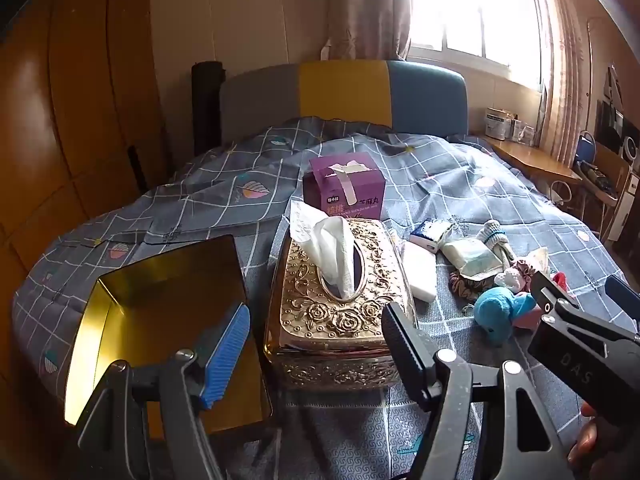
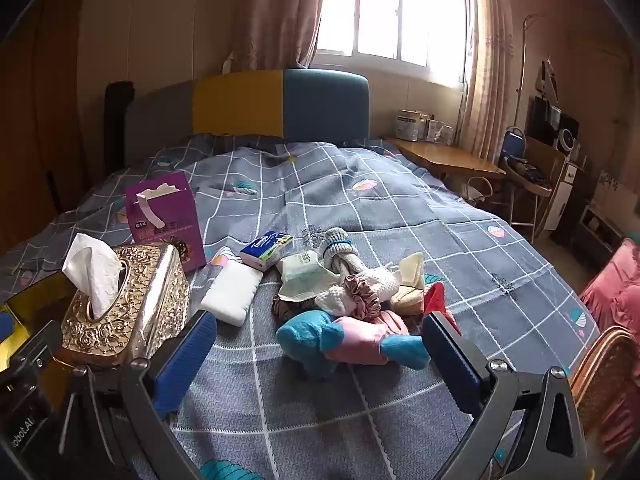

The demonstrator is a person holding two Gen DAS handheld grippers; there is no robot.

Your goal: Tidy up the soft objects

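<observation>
Ribbed blue gripper (image 2: 320, 354) pads — embossed gold tissue box (image 2: 132, 300)

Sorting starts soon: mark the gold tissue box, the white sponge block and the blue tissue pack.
gold tissue box (image 2: 132, 304), right wrist view, embossed lid.
white sponge block (image 2: 232, 292), right wrist view, top face.
blue tissue pack (image 2: 266, 249), right wrist view, printed front.

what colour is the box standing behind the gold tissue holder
Purple, with a torn white strip on top. The box shows best in the left wrist view.

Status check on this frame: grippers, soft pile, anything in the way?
Left gripper open, empty. Right gripper open, empty, facing soft pile on bed. Gold tissue box beside pile, not blocking.
</observation>
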